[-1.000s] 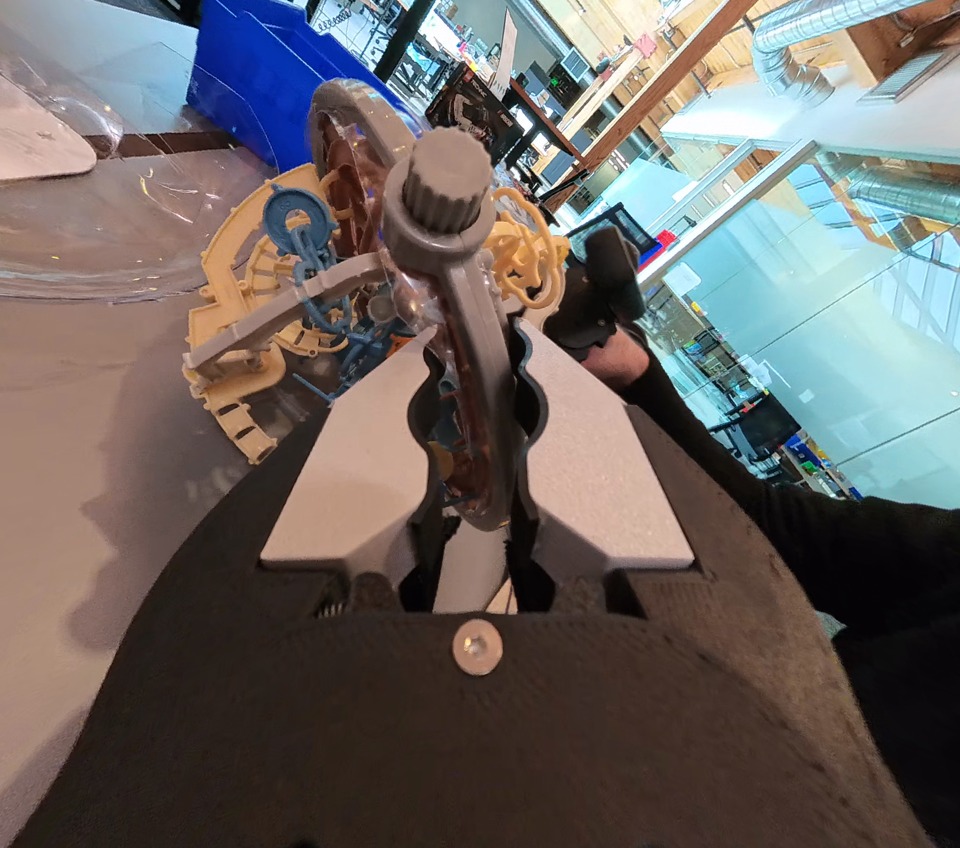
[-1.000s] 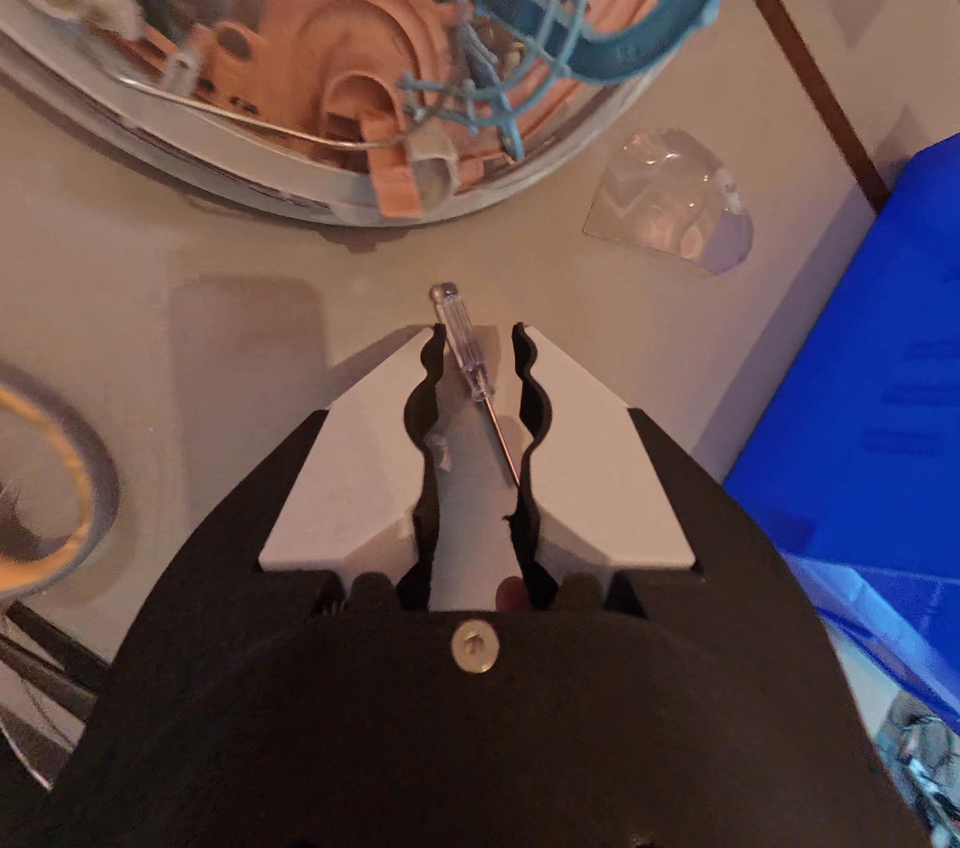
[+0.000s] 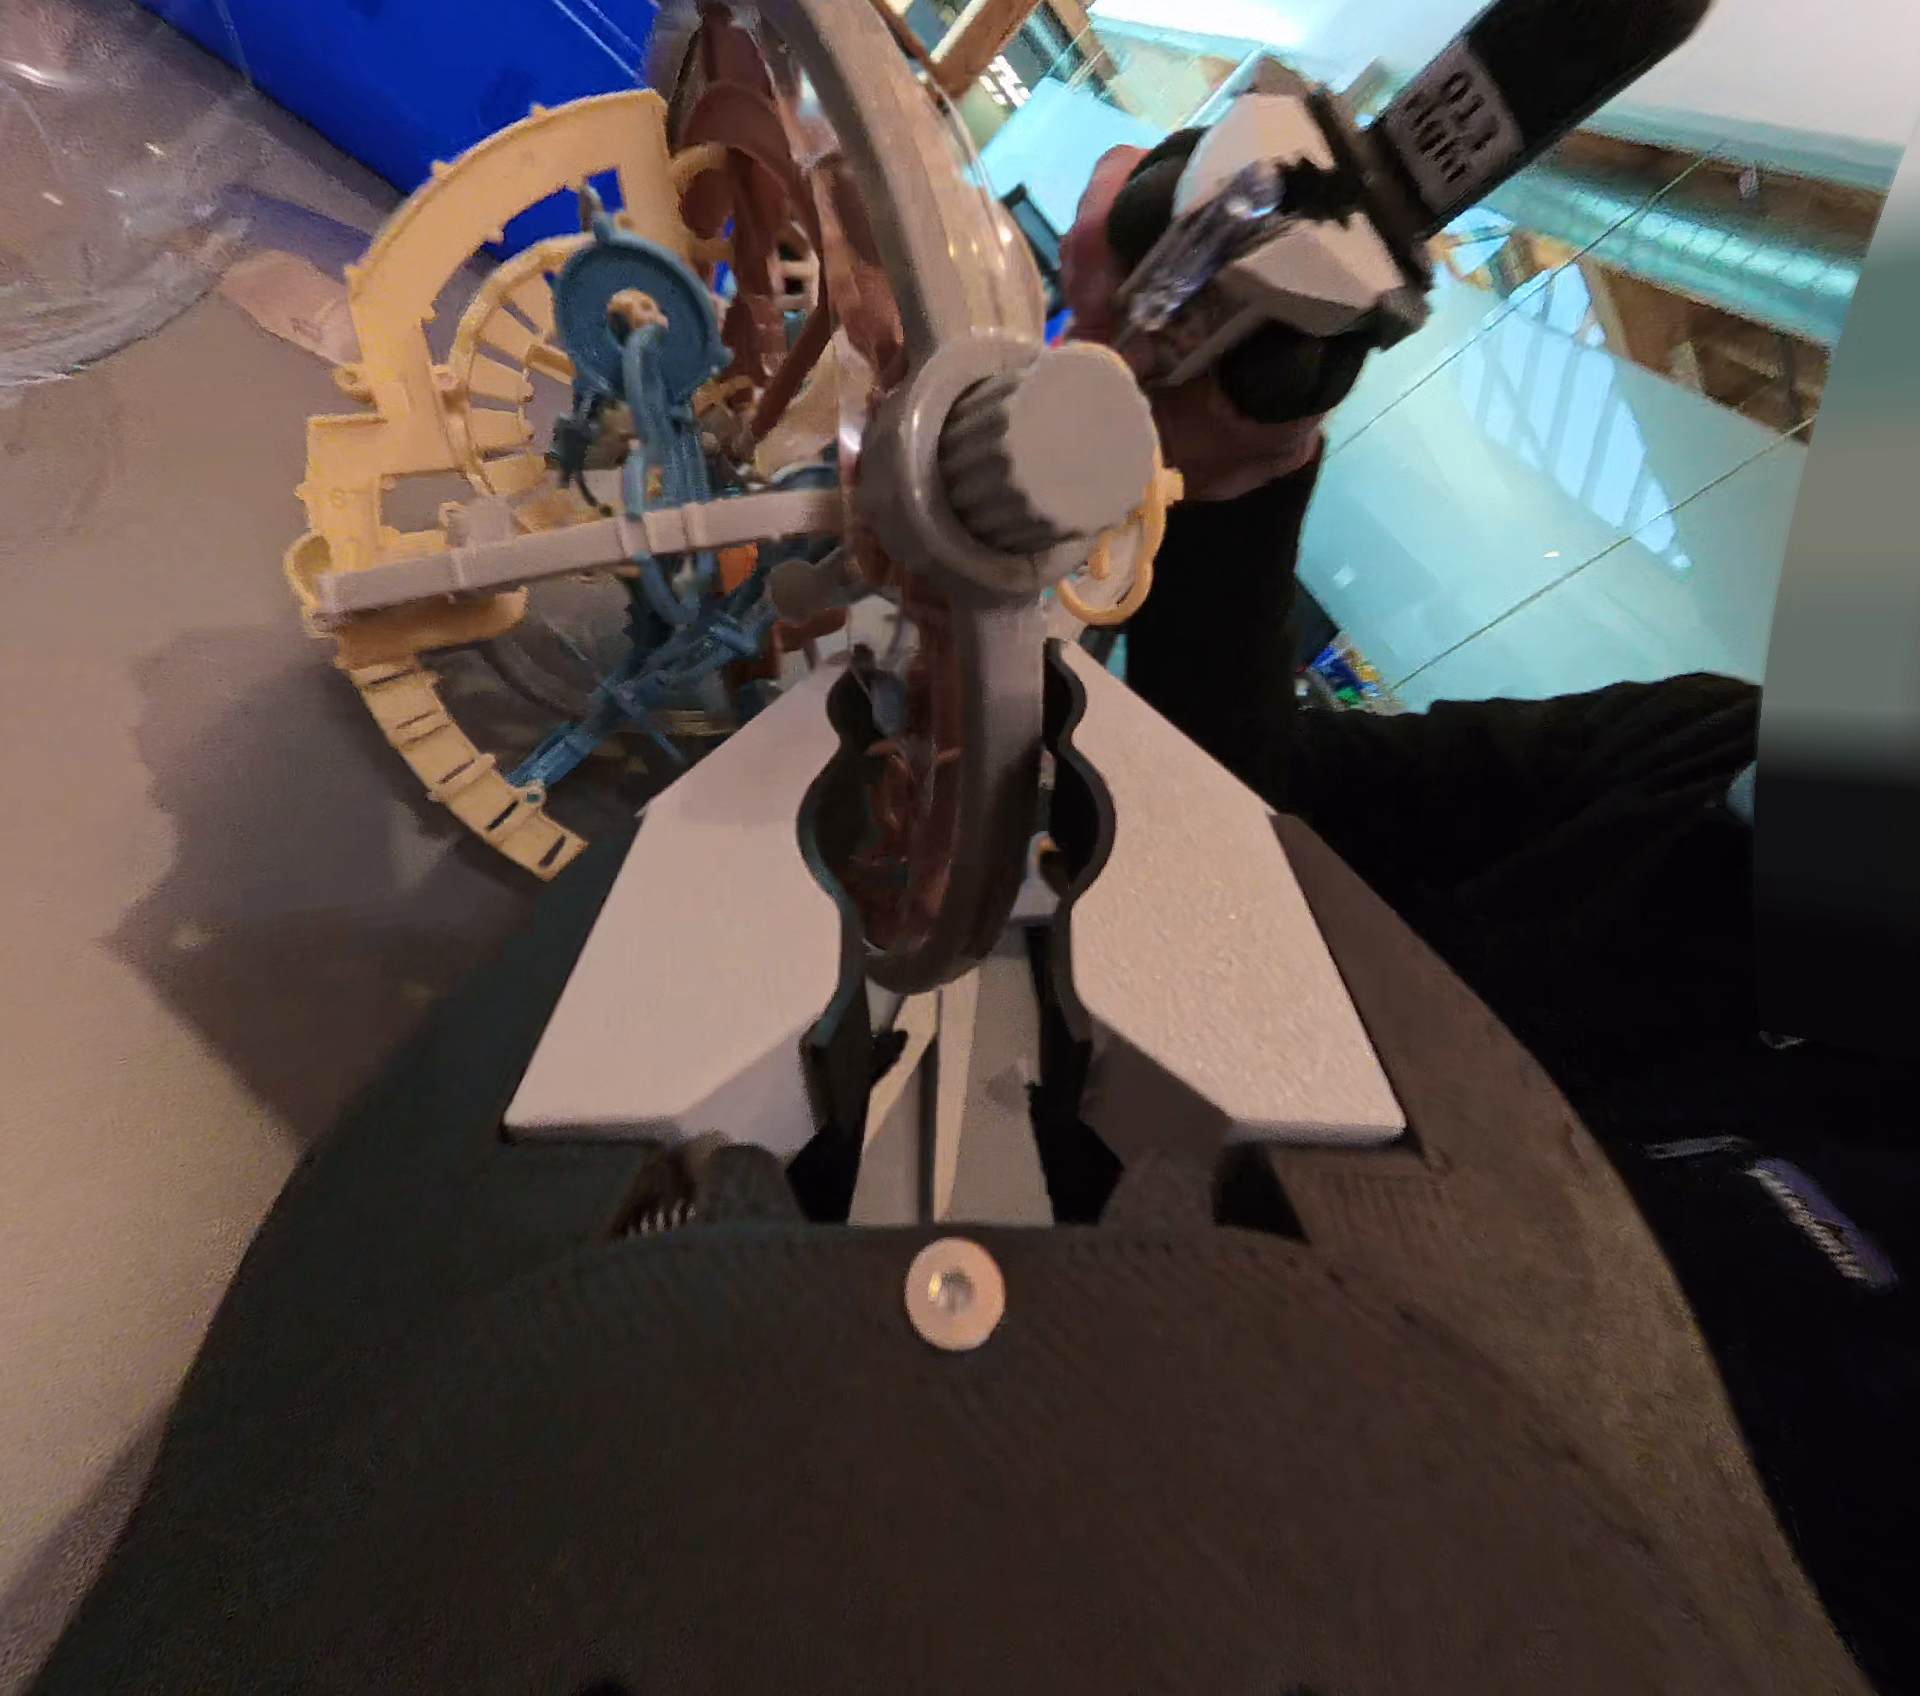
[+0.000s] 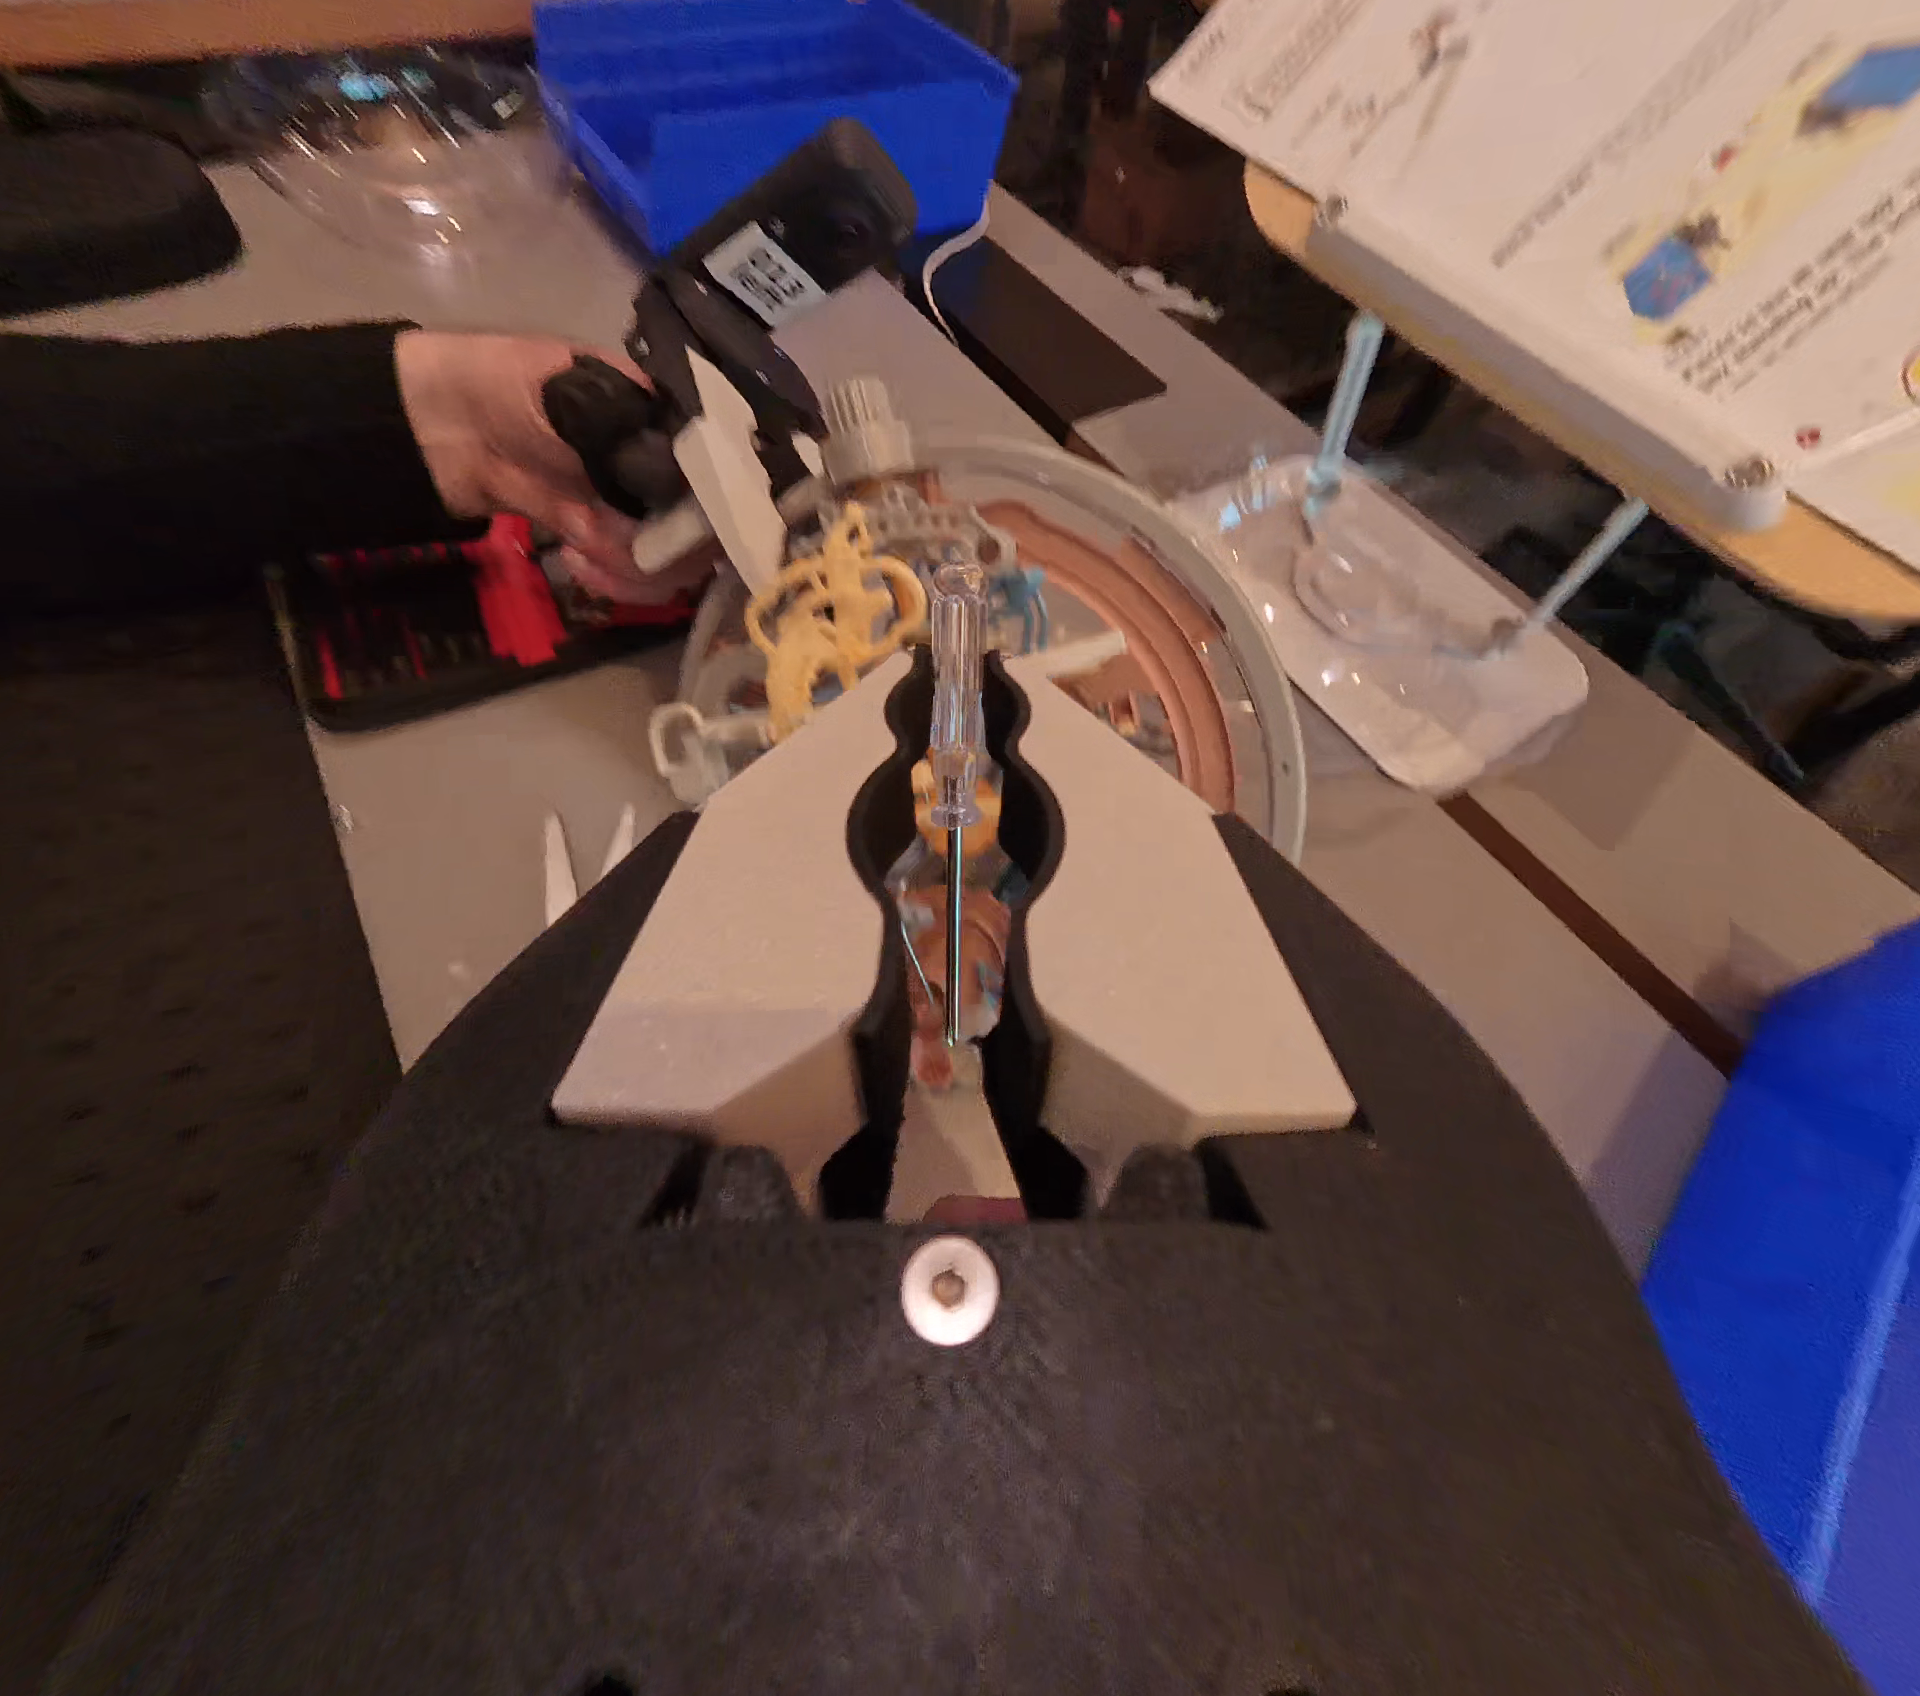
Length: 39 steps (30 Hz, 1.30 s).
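Left wrist view: left gripper point(image 3: 951, 773) clamps grey ring point(image 3: 966, 877) of plastic maze ball, steadying it upright. Right gripper point(image 4: 951, 711) pinches small clear-handled screwdriver point(image 4: 952, 711), handle fwd.

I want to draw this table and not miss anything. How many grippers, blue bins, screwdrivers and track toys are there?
Grippers: 2, the left gripper and the right gripper
Blue bins: 2, far blue bin and near blue bin
Screwdriver: 1
Track toy: 1
Total: 6
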Tool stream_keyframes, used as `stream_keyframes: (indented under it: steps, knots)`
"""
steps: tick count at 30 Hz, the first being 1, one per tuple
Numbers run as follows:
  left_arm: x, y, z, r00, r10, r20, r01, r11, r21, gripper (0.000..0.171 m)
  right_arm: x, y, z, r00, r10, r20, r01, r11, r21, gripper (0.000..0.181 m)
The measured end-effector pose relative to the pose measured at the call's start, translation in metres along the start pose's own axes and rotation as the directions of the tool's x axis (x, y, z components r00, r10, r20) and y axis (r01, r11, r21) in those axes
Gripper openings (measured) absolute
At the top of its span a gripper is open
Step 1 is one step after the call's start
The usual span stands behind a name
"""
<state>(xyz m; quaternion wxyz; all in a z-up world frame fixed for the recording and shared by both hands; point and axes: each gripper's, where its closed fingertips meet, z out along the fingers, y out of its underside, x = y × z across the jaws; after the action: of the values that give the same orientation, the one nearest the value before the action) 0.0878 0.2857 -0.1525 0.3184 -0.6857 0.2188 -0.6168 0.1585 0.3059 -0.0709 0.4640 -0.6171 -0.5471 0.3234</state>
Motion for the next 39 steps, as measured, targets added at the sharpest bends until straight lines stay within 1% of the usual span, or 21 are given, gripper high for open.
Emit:
stream_keyframes:
  steps: [1,3,4,6,8,10,13,15,18,21,22,23,24,26,28,31,33,35,37,38,39]
  knots:
    - [-0.002,-0.003,-0.004,0.999,0.032,0.039,-0.032,0.999,0.004,0.032,-0.006,-0.01,0.003,1.0,-0.006,0.018,0.005,0.999,0.039,0.007]
    - [0.002,-0.008,-0.008,0.996,0.07,0.057,-0.071,0.997,0.014,0.044,-0.018,-0.025,0.011,0.998,-0.005,0.061,-0.001,0.996,0.086,0.008]
    - [0.002,-0.007,-0.008,0.992,0.093,0.079,-0.094,0.996,0.006,0.039,-0.021,-0.031,0.015,0.998,-0.004,0.067,-0.003,0.995,0.104,0.007]
    - [-0.003,-0.005,-0.007,0.984,0.119,0.134,-0.117,0.993,-0.022,0.038,-0.026,-0.042,0.023,0.996,-0.01,0.093,-0.004,0.99,0.141,0.007]
    - [-0.002,-0.001,-0.007,0.986,0.109,0.128,-0.104,0.994,-0.039,0.037,-0.026,-0.05,0.031,0.994,-0.013,0.111,-0.007,0.984,0.179,0.007]
    - [-0.006,0.008,-0.006,0.986,0.081,0.146,-0.071,0.995,-0.073,0.039,-0.022,-0.055,0.038,0.991,0.004,0.132,-0.032,0.976,0.216,0.008]
    - [-0.012,0.028,0.002,0.98,0.089,0.178,-0.059,0.984,-0.17,0.042,-0.016,-0.063,0.04,0.979,0.04,0.199,-0.099,0.95,0.297,0.008]
    - [-0.01,0.039,0.01,0.983,0.082,0.167,-0.046,0.977,-0.208,0.045,-0.01,-0.066,0.039,0.971,0.064,0.231,-0.142,0.93,0.338,0.008]
    - [0.004,0.047,0.018,0.992,0.044,0.115,-0.014,0.969,-0.246,0.056,-0.003,-0.067,0.033,0.962,0.091,0.257,-0.191,0.899,0.395,0.008]
    - [0.013,0.052,0.017,0.993,0.053,0.11,-0.021,0.962,-0.271,0.058,-0.001,-0.067,0.025,0.953,0.108,0.283,-0.225,0.877,0.424,0.008]
    - [0.013,0.052,0.015,0.989,0.063,0.131,-0.027,0.965,-0.261,0.068,-0.001,-0.068,0.021,0.952,0.103,0.289,-0.229,0.866,0.445,0.008]
    - [0.01,0.054,0.011,0.983,0.068,0.168,-0.023,0.966,-0.256,0.084,-0.002,-0.069,0.018,0.947,0.106,0.304,-0.243,0.857,0.455,0.008]
    - [0.008,0.053,0.007,0.978,0.07,0.199,-0.02,0.97,-0.241,0.093,-0.002,-0.07,0.015,0.943,0.114,0.312,-0.256,0.849,0.462,0.008]
    - [0.015,0.05,0.001,0.972,0.09,0.215,-0.046,0.978,-0.205,0.093,-0.003,-0.071,0.009,0.943,0.116,0.312,-0.263,0.835,0.484,0.008]
    - [0.013,0.044,-0.011,0.955,0.119,0.273,-0.074,0.983,-0.17,0.096,-0.004,-0.074,0.0,0.936,0.132,0.325,-0.29,0.814,0.504,0.008]
    - [0.022,0.027,-0.03,0.934,0.167,0.315,-0.144,0.985,-0.096,0.097,-0.013,-0.078,-0.018,0.935,0.126,0.331,-0.296,0.792,0.534,0.008]
    - [0.026,0.03,-0.034,0.913,0.227,0.339,-0.192,0.972,-0.134,0.094,-0.024,-0.078,-0.026,0.934,0.121,0.337,-0.296,0.791,0.535,0.007]
    - [0.029,0.035,-0.033,0.917,0.215,0.337,-0.176,0.974,-0.142,0.081,-0.035,-0.078,-0.029,0.931,0.121,0.343,-0.299,0.792,0.532,0.007]
    - [0.036,0.048,-0.033,0.921,0.231,0.315,-0.179,0.966,-0.185,0.069,-0.046,-0.075,-0.029,0.931,0.133,0.34,-0.304,0.799,0.52,0.007]
    - [0.037,0.054,-0.036,0.912,0.241,0.331,-0.178,0.961,-0.21,0.07,-0.052,-0.073,-0.028,0.932,0.136,0.337,-0.302,0.804,0.511,0.007]
    - [0.036,0.056,-0.04,0.893,0.262,0.365,-0.191,0.957,-0.219,0.075,-0.058,-0.071,-0.027,0.932,0.144,0.333,-0.304,0.81,0.502,0.007]
